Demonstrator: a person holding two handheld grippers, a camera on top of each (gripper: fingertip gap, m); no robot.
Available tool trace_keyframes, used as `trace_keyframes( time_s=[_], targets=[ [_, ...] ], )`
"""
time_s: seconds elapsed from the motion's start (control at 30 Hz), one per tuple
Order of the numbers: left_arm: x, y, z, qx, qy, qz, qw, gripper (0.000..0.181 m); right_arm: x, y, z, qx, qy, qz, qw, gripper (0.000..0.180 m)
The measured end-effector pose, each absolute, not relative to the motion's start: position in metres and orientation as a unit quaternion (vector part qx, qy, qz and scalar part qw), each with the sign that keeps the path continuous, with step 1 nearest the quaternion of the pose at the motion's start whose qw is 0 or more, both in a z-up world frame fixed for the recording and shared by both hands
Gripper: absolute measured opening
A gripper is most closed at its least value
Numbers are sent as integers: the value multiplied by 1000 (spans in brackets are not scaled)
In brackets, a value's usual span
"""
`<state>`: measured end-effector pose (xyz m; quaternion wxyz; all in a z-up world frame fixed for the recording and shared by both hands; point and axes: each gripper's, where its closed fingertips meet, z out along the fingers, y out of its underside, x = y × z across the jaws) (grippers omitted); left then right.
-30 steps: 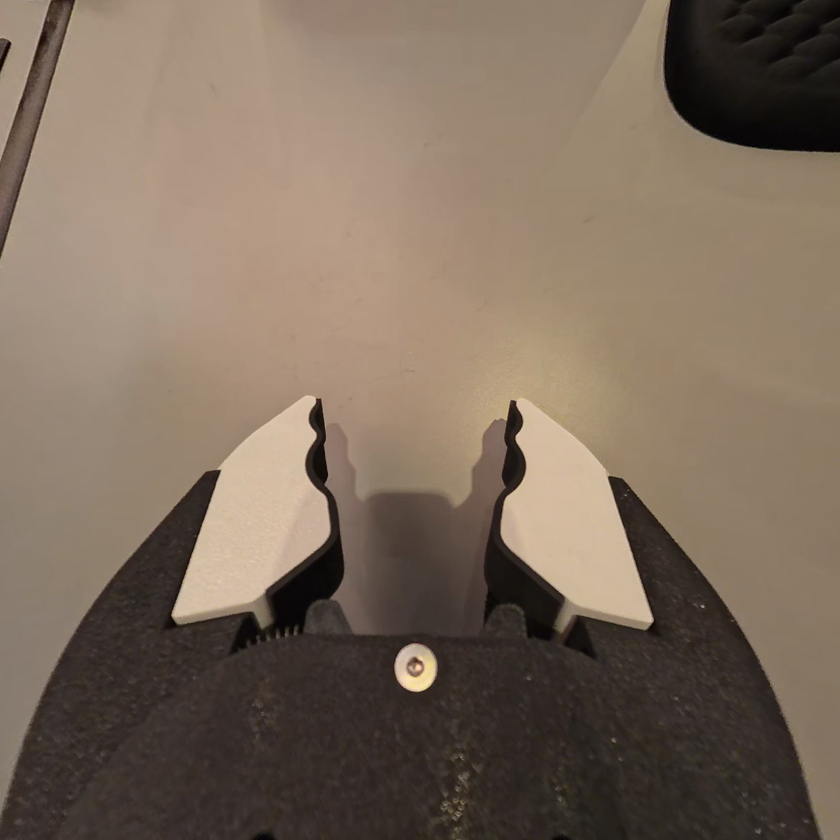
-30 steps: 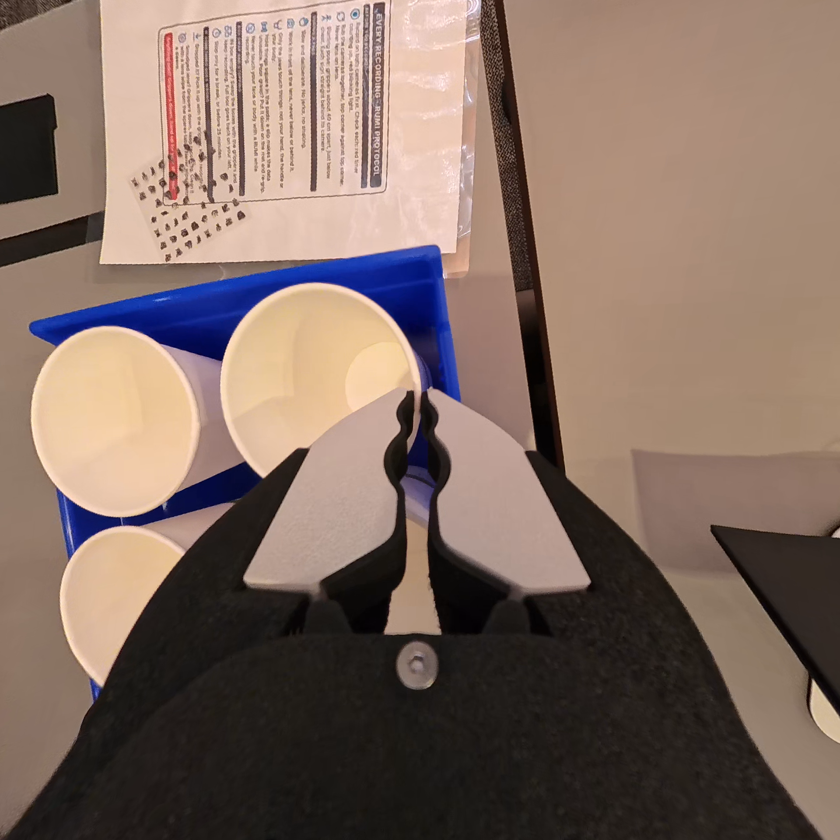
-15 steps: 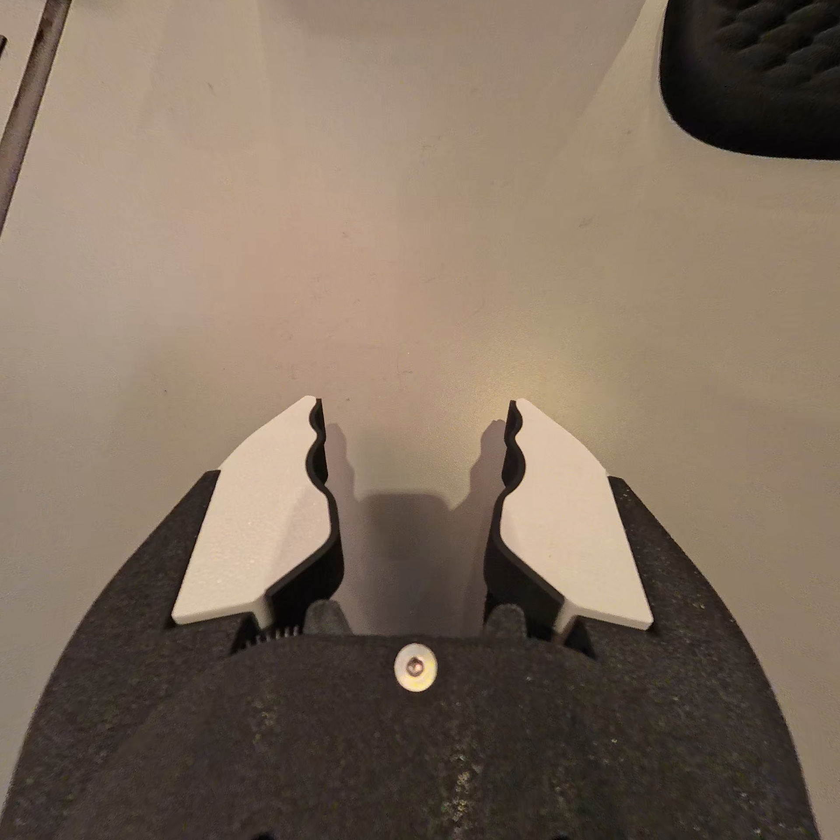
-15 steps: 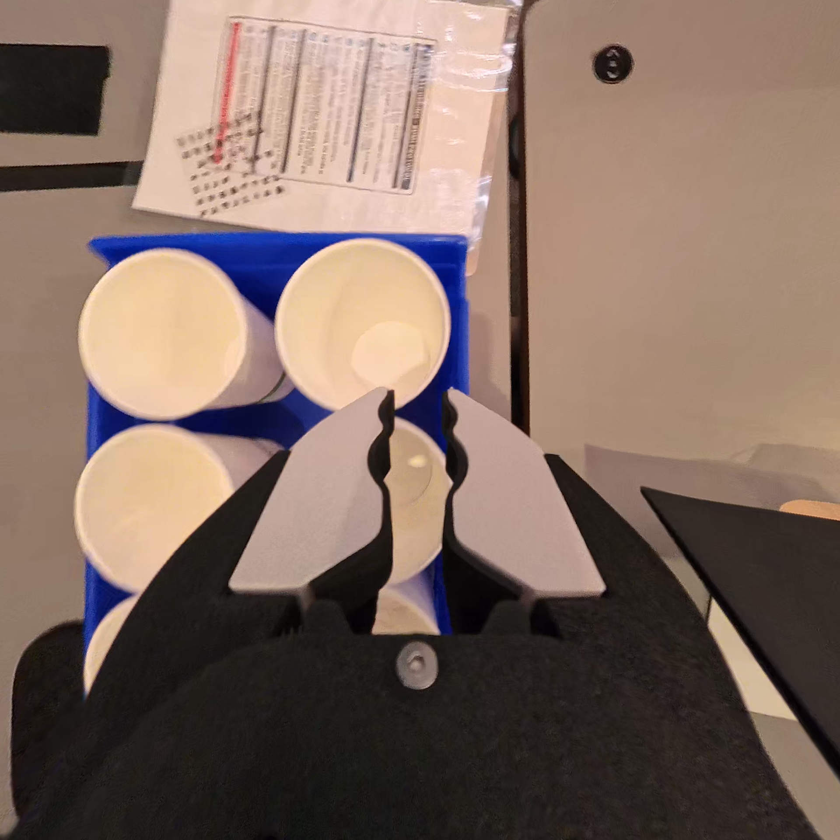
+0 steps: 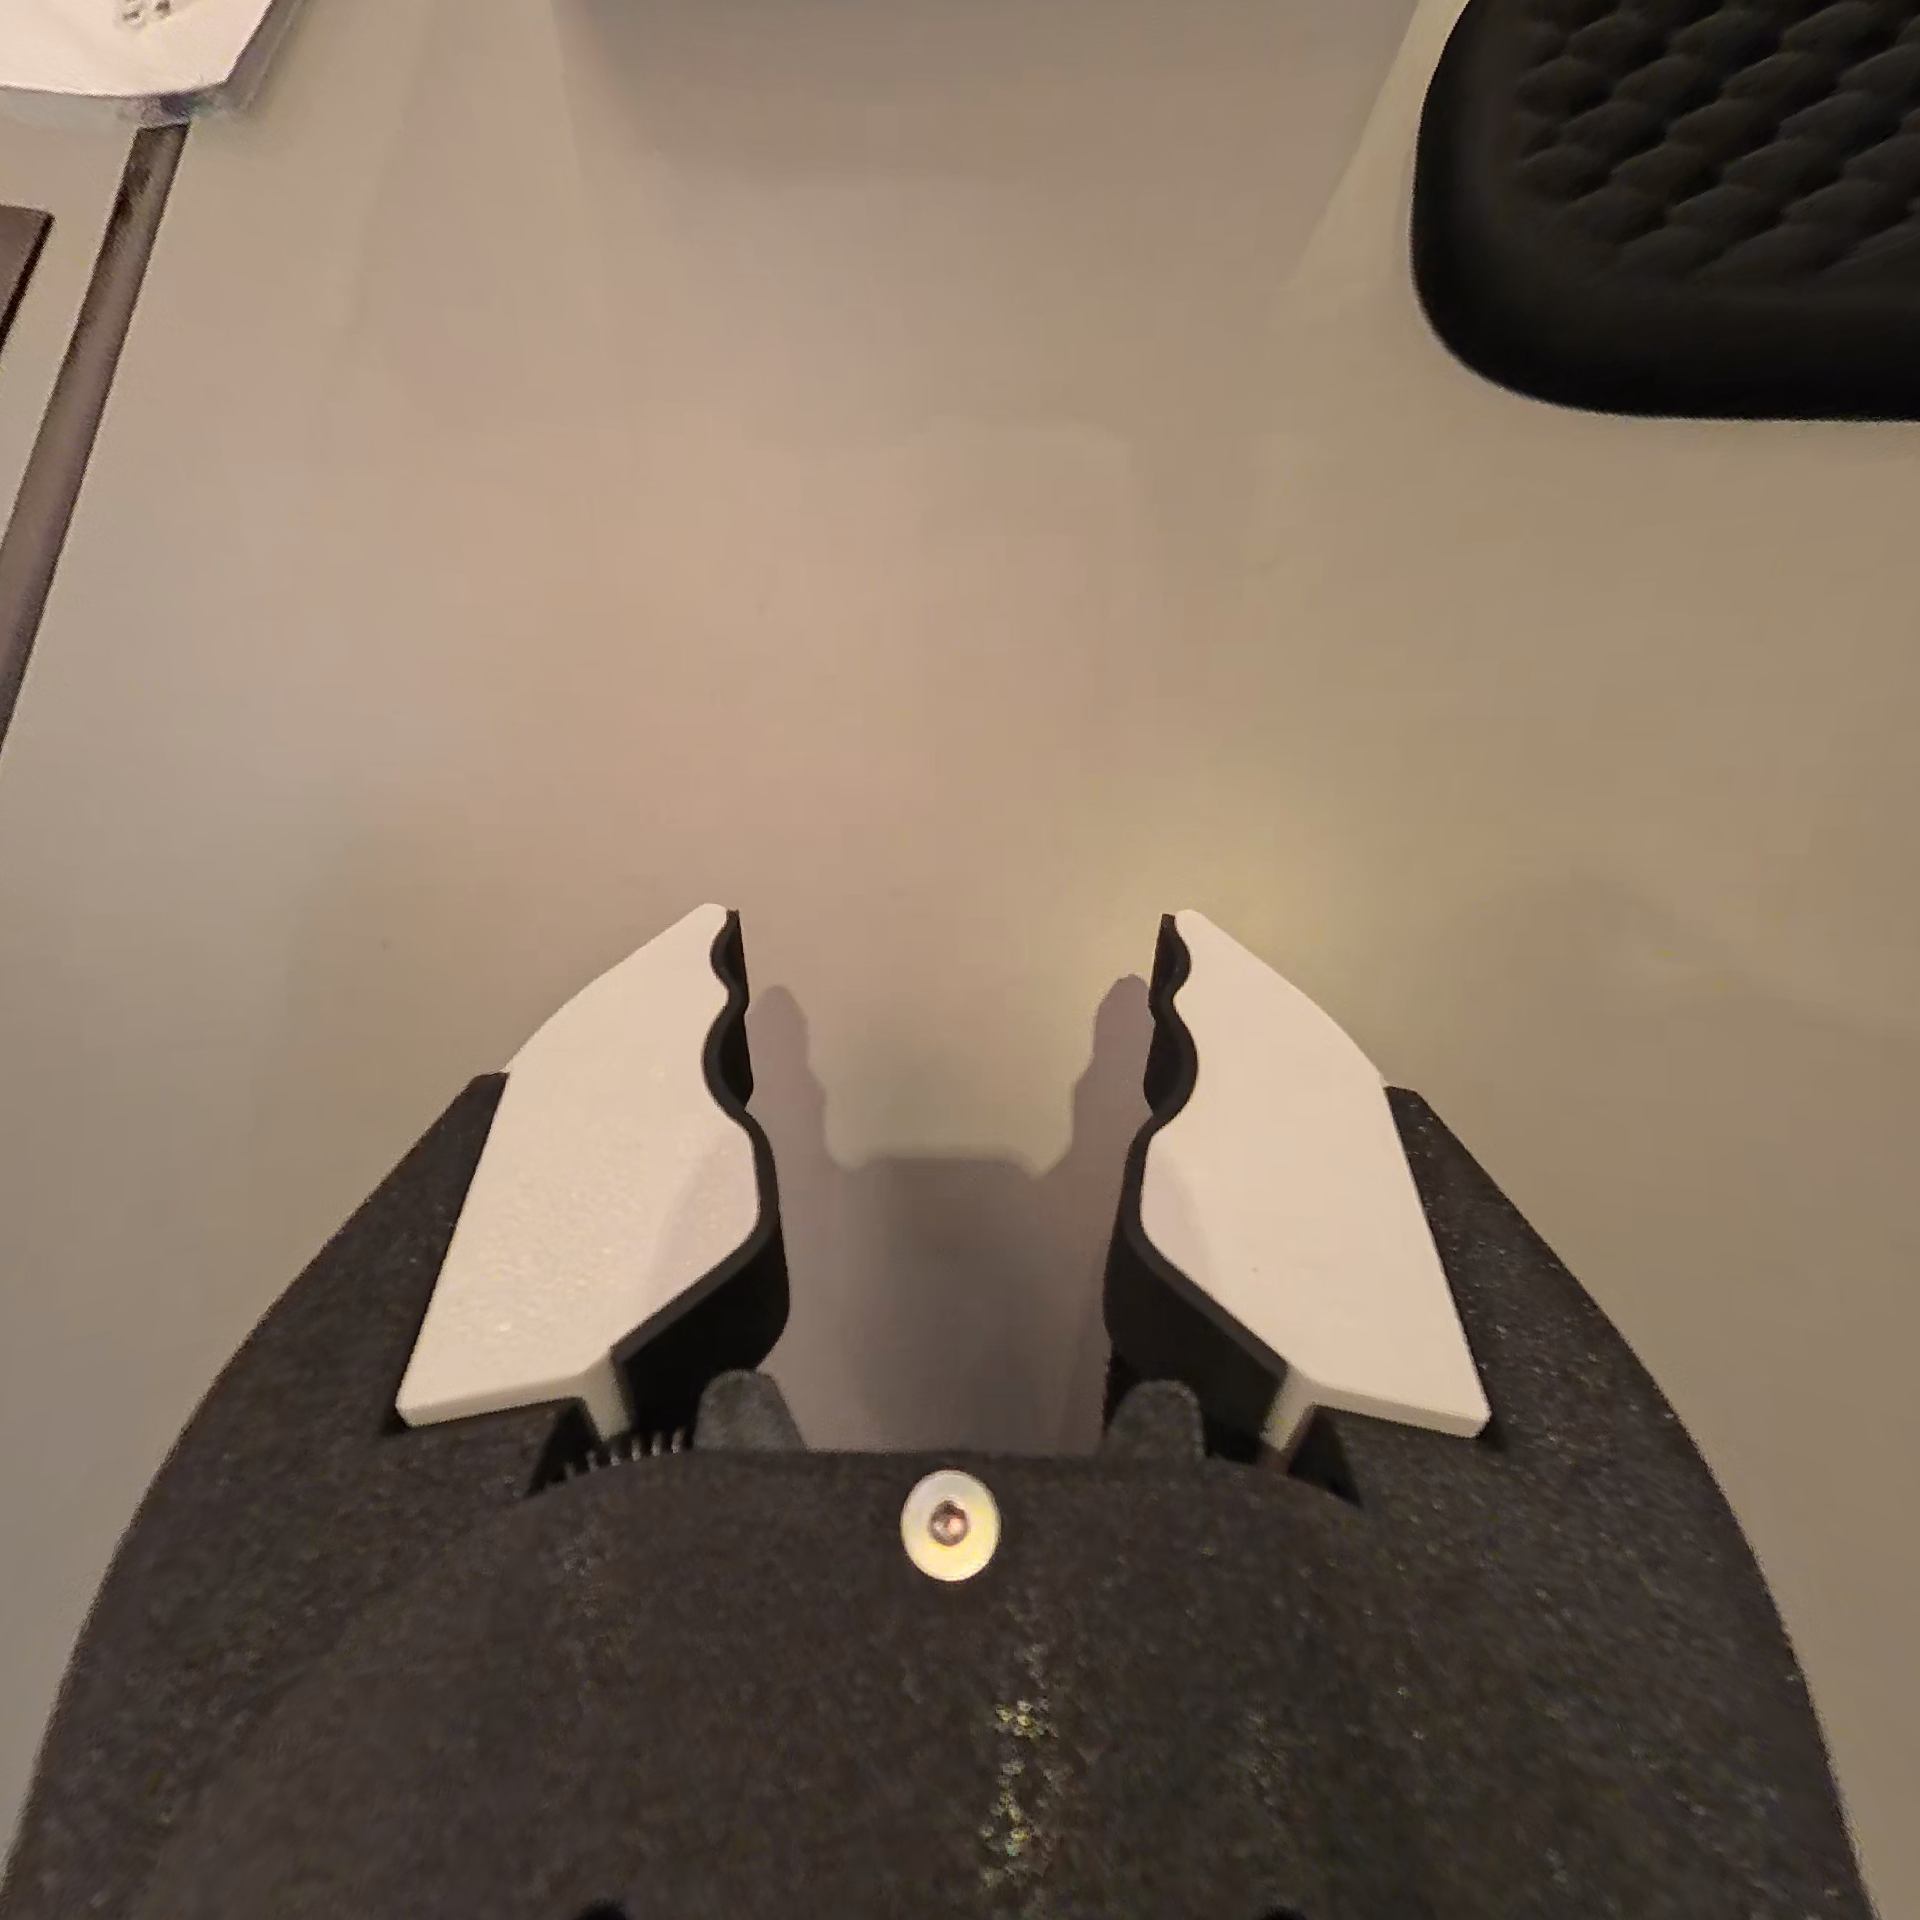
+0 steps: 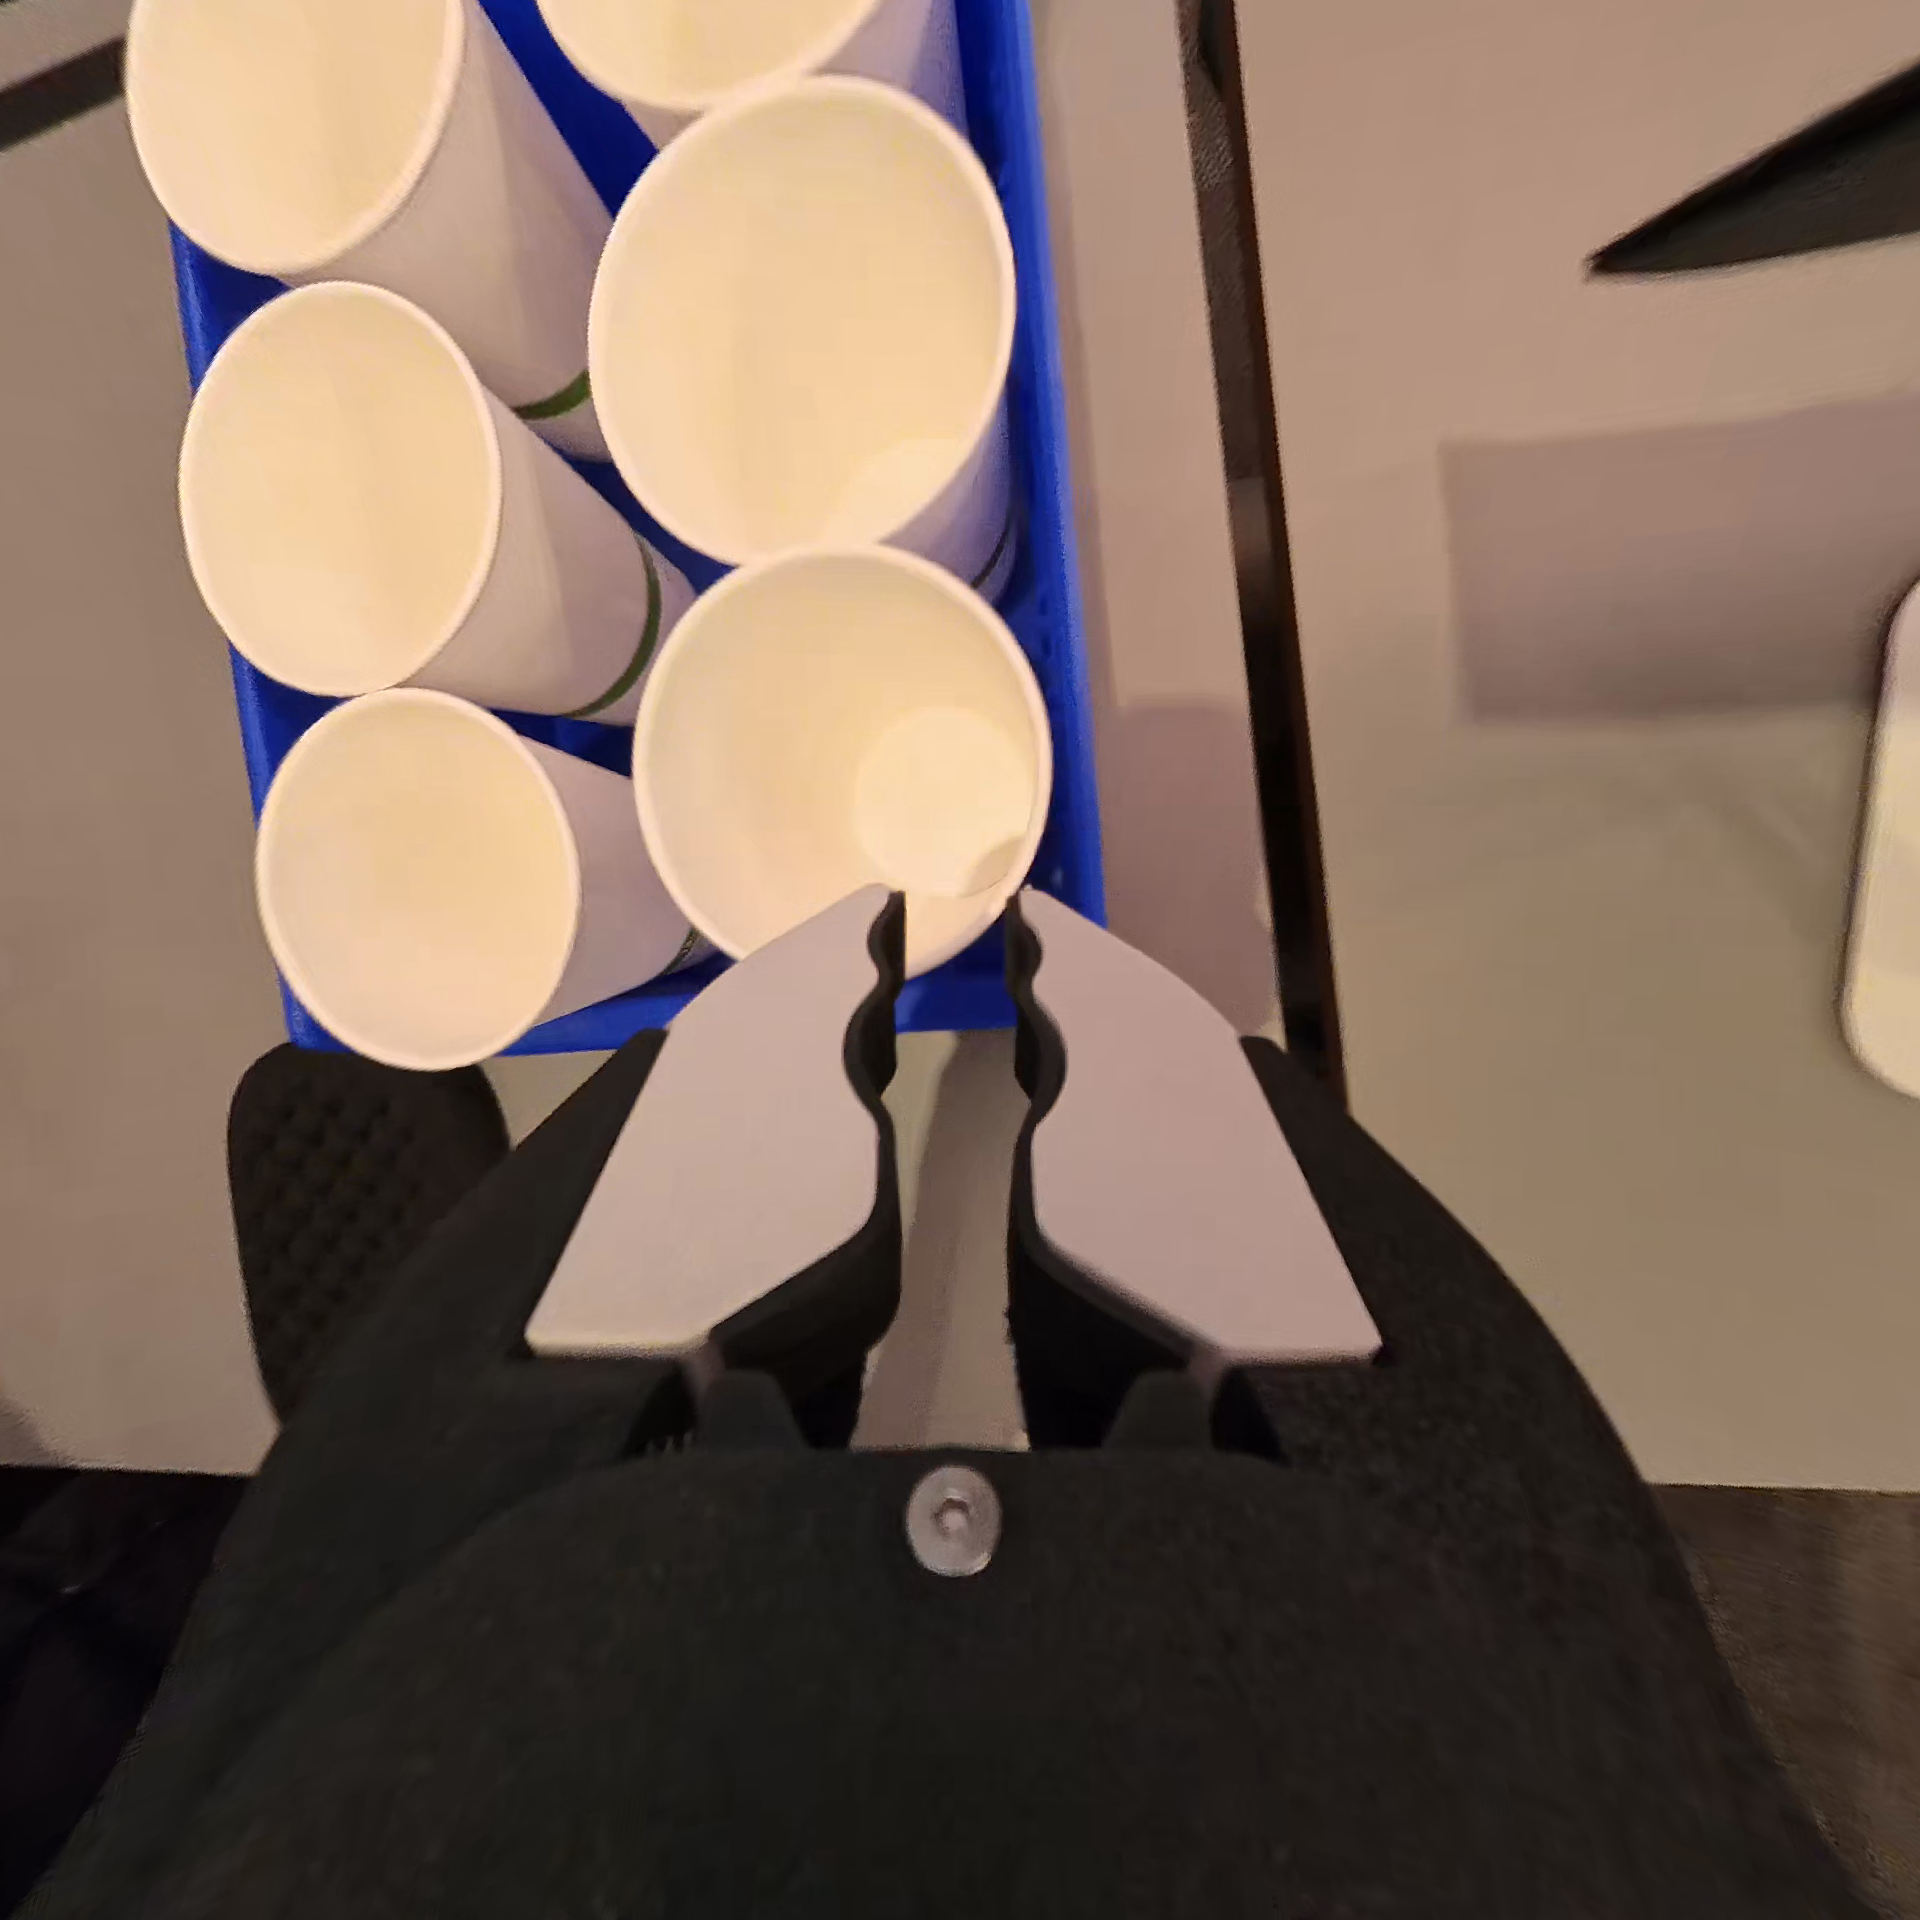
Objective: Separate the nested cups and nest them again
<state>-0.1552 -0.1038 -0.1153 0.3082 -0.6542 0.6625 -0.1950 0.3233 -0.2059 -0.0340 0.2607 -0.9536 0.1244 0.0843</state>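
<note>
over the near end of the blue bin (image 6: 1070,727), the right gripper (image 6: 951,914) hangs with its two fingers a little way apart and nothing between them. its tips sit just above the near rim of the closest paper cup (image 6: 831,748). that cup stands in the near right corner of the bin. five more white paper cups show in the bin, packed close, and some lean on each other. a few have a thin green ring low on the side. from up here you cannot tell which cups have another cup tucked inside.

the left gripper (image 5: 951,925) is spread wide and holds nothing. it hangs low over the bare grey table (image 5: 935,520), far from the cups. a black bumpy pad (image 5: 1704,197) lies at the far right of that view.

no cup looks pulled out yet, so the job seems to be just starting.

things could go wrong from here. the gap between the right fingers is small, so a tip could hit the rim and dent the thin paper. a hard squeeze could crush the cup wall. the cups touch, so lifting one might tip its neighbour. nested cups can stick, so two might come up together.
</note>
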Motion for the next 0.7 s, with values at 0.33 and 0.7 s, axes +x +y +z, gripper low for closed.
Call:
trace_keyframes(
  time_s=[0.33, 0.7],
  targets=[
    [-152, -115, -107, -640, 673, -191, 318, 74, 320, -207, -62, -964, 141, 80, 212, 13],
    [-152, -116, -102, -636, 674, -193, 323, 74, 319, -210, -62, -976, 123, 41, 176, 3]
  ],
)
